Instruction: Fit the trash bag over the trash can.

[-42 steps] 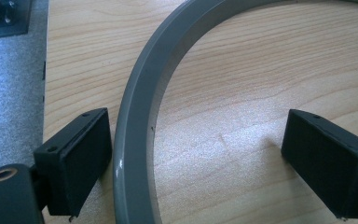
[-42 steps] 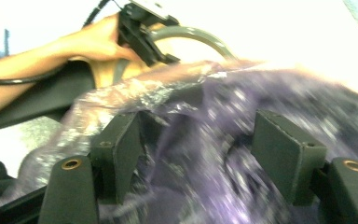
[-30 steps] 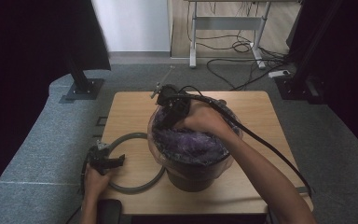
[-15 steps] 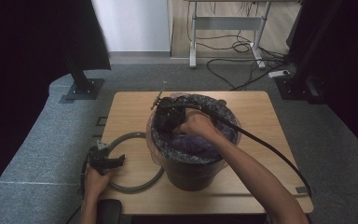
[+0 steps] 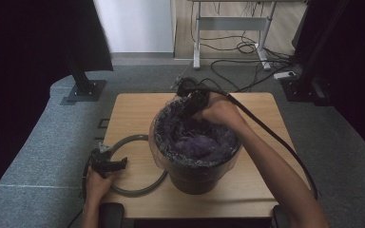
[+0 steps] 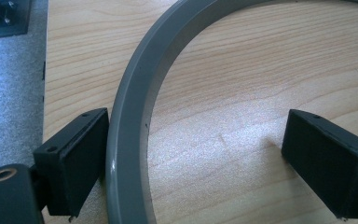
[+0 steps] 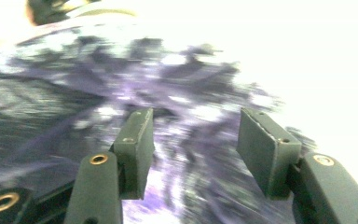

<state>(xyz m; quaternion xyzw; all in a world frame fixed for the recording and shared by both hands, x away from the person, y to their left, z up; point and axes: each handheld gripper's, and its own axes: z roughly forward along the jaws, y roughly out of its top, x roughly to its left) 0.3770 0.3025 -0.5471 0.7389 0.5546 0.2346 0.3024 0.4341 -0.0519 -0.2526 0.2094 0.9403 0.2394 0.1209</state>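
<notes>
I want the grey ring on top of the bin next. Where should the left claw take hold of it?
Grip the grey ring at its near-left arc, coming straight down from above. It lies flat on the table, and its band is narrow, so one pad goes outside and one inside. The left claw already straddles it there.

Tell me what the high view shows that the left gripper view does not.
High view alone: the black bin with its purple bag liner, the right gripper at the bin's far rim, both forearms, the carpet. Left gripper view alone: the left gripper close up, jaws apart, one pad beside the grey ring, the other well clear. Both: the ring and the wooden table.
</notes>
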